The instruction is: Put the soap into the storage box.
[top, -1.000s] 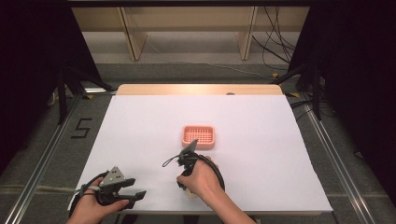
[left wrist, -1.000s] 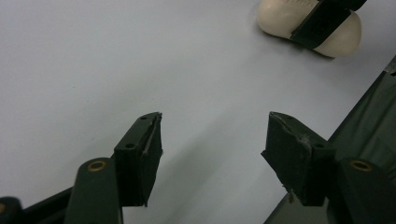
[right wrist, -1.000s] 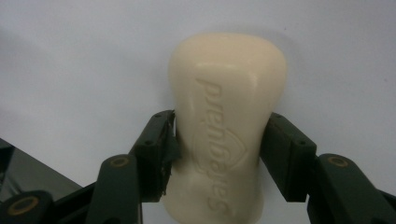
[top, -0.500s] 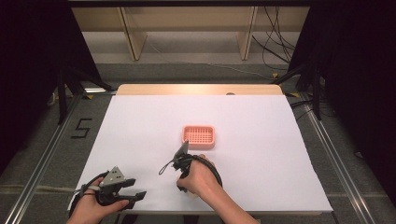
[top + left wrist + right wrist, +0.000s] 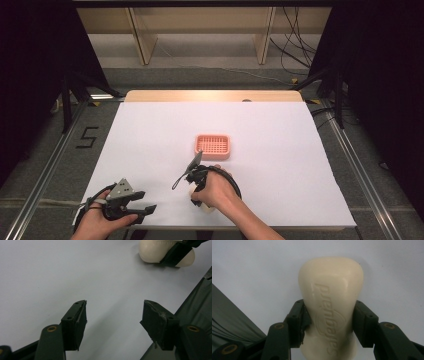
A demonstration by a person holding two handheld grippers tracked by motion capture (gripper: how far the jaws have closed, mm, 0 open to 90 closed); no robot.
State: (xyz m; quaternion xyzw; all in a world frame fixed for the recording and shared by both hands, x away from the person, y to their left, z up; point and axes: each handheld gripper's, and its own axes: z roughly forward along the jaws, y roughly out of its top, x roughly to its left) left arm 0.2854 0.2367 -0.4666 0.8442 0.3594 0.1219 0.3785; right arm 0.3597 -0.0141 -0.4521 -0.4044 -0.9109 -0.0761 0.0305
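So here we've got the right gripper (image 5: pixel 329 322) clamped on a cream bar of soap (image 5: pixel 331 302), both jaws pressed against its sides. The soap has some embossed lettering on its face, but we can't read it for sure. In the high view the right hand (image 5: pixel 216 187) sits near the front edge of the desk (image 5: pixel 150 130), roughly in the middle of that edge, and the soap (image 5: pixel 207 208) just peeks out under the hand, right at the white surface. We can't tell if it's touching the desk or a hair above it.

The left gripper (image 5: pixel 113 320) is down at the front left corner of the desk, jaws spread wide with nothing between them, just bare white surface. From its own view we can see the soap (image 5: pixel 155 252) farther off with one of the other gripper's black jaws across it.

There's also a pink soap dish (image 5: pixel 213 146) with a gridded top, sitting around the middle of the desk, beyond the right hand and apart from it.
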